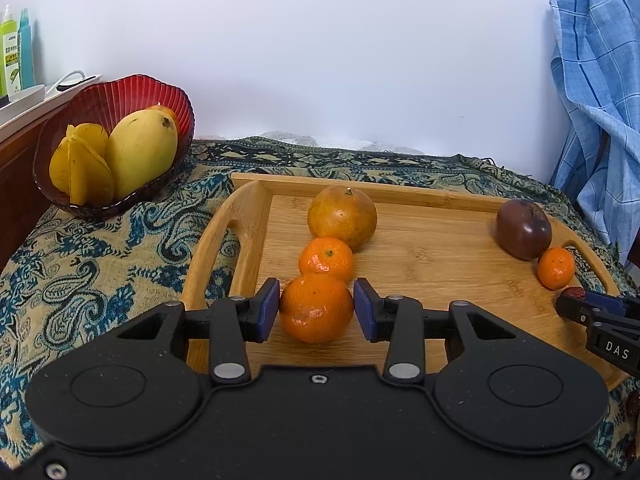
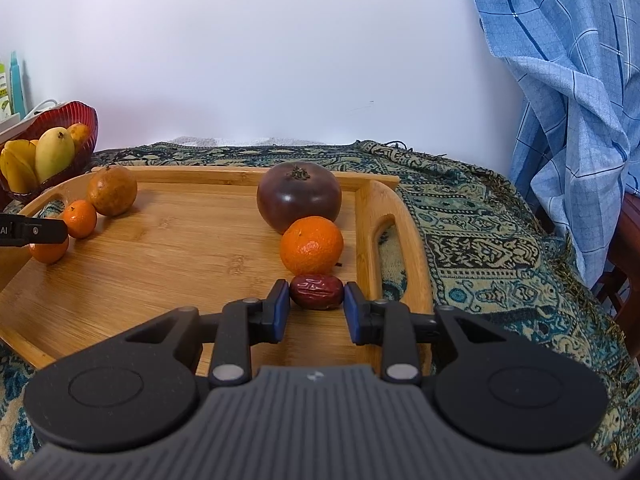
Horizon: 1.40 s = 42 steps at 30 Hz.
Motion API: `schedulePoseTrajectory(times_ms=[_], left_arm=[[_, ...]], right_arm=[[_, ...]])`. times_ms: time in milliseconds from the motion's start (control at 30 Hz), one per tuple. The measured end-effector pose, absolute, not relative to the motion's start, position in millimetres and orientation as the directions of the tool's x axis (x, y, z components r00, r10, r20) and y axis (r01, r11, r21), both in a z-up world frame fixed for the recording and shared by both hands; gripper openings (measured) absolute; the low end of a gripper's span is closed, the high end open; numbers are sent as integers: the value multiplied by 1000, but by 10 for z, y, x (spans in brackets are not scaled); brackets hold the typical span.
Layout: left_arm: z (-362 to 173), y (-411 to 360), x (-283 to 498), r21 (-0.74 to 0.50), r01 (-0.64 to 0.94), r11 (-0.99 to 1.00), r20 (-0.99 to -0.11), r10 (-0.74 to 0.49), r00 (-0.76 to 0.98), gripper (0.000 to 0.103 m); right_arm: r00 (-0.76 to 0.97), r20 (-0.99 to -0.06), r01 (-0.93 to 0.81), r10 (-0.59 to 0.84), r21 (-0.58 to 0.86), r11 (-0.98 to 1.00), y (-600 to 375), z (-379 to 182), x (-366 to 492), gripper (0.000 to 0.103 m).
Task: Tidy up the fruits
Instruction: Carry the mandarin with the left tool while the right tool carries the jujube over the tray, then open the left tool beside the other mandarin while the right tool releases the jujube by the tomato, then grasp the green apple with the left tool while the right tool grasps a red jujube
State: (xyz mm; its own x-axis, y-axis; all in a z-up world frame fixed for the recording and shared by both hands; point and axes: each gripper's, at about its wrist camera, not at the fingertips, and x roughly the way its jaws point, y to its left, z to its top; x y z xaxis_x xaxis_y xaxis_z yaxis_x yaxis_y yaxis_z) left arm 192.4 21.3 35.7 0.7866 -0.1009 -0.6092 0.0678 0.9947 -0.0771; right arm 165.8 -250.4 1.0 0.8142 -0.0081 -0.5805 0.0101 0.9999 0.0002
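Note:
A wooden tray (image 1: 432, 264) (image 2: 168, 248) lies on a patterned cloth. At its left stand three orange fruits in a row: a large brownish orange (image 1: 342, 216) (image 2: 112, 189), a small mandarin (image 1: 326, 260) (image 2: 81, 218), and a nearer mandarin (image 1: 316, 307) (image 2: 48, 251). My left gripper (image 1: 316, 310) has its blue pads against this nearer mandarin on both sides. At the tray's right are a dark purple tomato (image 2: 299, 196) (image 1: 523, 229), a mandarin (image 2: 311, 245) (image 1: 556, 268) and a red date (image 2: 317, 291) (image 1: 575, 293). My right gripper (image 2: 316, 306) has its pads touching the date's ends.
A red glass bowl (image 1: 132, 92) (image 2: 82, 114) at the back left holds a mango (image 1: 141, 150) and starfruit (image 1: 82, 166). A blue checked cloth (image 2: 568, 92) hangs at the right. Bottles (image 1: 16, 52) stand on a shelf far left. A white wall is behind.

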Motion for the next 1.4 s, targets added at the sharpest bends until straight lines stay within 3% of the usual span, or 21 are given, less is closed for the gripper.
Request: schedulePoseTrajectory(times_ms=[167,267,400,700,1133,1400], left_arm=[[381,252,1931,-106,55,993,-618,-109,778,41],[414,257,1905,-108,51,993,-615,-107,781,48],[471,256,1835,-121,78,990,-605,-136,785,69],[582,237,1546,-105,103,989,-567,-144,811,85],[722,213,830,-50,148,988,-440,-155,884,91],[650,196,443,-22,159,987,-411,-154,899,92]], right_arm=[[815,-579,16,4,29,999,-2527,22,1630,52],[818,-575,14,6,30,999,-2526,41,1593,53],[829,-559,12,13,42,999,-2528,82,1521,61],[854,-520,6,23,54,998,-2529,176,1284,71],[881,-471,-32,48,42,999,-2484,250,821,84],[892,-449,-55,51,4,998,-2408,252,580,89]])
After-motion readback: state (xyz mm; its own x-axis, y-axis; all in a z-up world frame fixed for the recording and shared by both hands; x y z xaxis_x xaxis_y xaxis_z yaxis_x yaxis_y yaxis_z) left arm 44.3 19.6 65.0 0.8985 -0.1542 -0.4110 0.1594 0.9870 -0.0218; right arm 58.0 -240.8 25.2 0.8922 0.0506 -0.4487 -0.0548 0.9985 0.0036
